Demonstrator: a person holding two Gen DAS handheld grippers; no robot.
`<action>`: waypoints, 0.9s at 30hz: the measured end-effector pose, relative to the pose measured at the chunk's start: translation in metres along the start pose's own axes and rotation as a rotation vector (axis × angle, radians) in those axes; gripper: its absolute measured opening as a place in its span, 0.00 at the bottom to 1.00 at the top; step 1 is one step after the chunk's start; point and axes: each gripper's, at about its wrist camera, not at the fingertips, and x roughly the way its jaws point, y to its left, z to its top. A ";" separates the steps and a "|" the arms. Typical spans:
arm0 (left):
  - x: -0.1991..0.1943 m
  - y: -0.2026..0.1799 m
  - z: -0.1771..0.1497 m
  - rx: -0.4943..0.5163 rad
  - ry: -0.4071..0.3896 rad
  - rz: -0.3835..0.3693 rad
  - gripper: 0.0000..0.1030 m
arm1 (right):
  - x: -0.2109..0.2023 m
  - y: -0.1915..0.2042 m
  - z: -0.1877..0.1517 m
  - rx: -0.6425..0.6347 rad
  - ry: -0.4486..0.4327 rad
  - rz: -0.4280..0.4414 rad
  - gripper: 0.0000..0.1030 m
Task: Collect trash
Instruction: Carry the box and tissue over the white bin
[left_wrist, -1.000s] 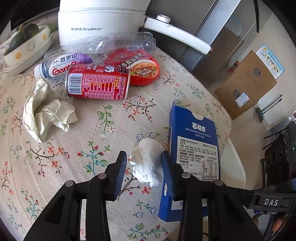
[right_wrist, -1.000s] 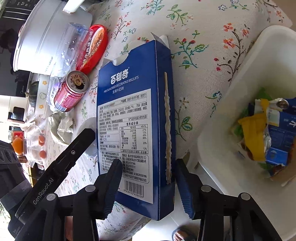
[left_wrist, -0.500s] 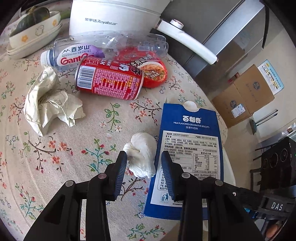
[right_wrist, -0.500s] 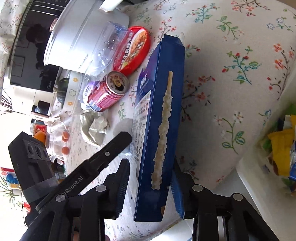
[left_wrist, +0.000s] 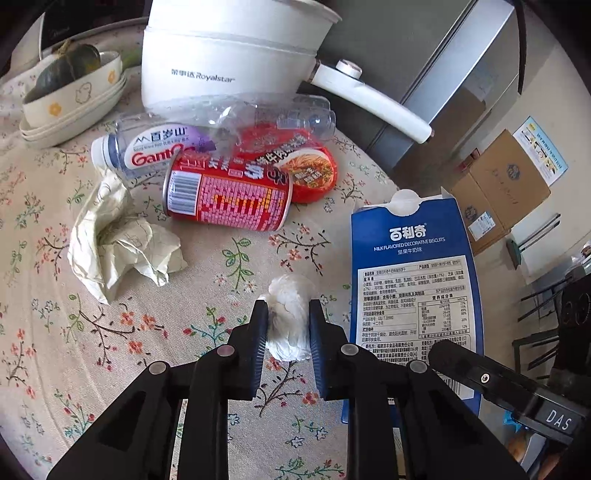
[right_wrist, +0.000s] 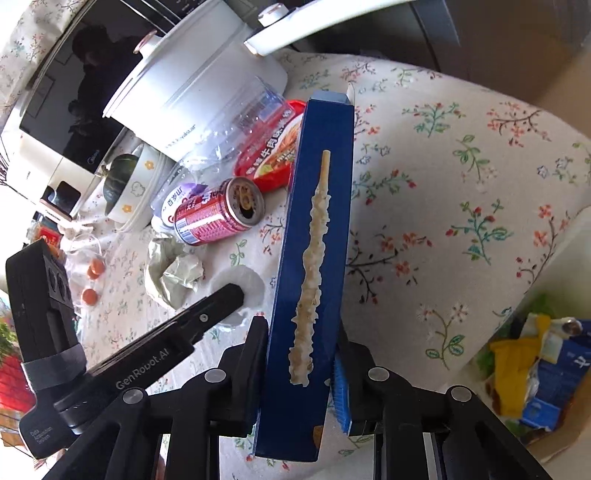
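**Tissue and biscuit box both in our grip near the counter's edge**

Tissue first: our left hand-held gripper (left_wrist: 284, 325) is clenched on the white tissue wad (left_wrist: 290, 317), its two blue pads pressing the sides while the wad sits on the floral cloth close to the near edge of the counter (left_wrist: 207, 266). Just beside it, at the counter's right edge, our right hand-held gripper (right_wrist: 301, 354) grasps the blue biscuit box (right_wrist: 314, 236) by its broad faces, the narrow side facing the camera and the torn-open end pointing away. Whether the box's lower end rests on the cloth or is lifted, we cannot tell.

Past the edge, low at the right of the right wrist view, the trash bin (right_wrist: 565, 258) already holds wrappers.

Further in lie the crumpled paper (left_wrist: 118, 247), then the red can (left_wrist: 225, 195) on its side, touching the water bottle (left_wrist: 147, 151) and the red noodle packet (left_wrist: 295, 162), with a clear crushed bottle (left_wrist: 280, 114) against the white electric pot (left_wrist: 229, 59) at the far side.

Risks, as we judge them: the soft tissue may compress and slip free once lifted. The box is held near one end, so it could swing or pivot between the pads. With both tools so close together, they may knock each other on the way to the bin.
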 end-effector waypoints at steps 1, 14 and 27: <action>-0.005 -0.001 0.001 -0.001 -0.017 -0.003 0.22 | -0.003 -0.001 0.000 -0.006 -0.011 -0.004 0.27; -0.062 -0.059 -0.004 0.076 -0.162 -0.091 0.22 | -0.081 0.018 -0.002 -0.174 -0.237 -0.137 0.27; -0.045 -0.160 -0.038 0.247 -0.104 -0.241 0.22 | -0.149 -0.027 -0.033 -0.192 -0.380 -0.345 0.27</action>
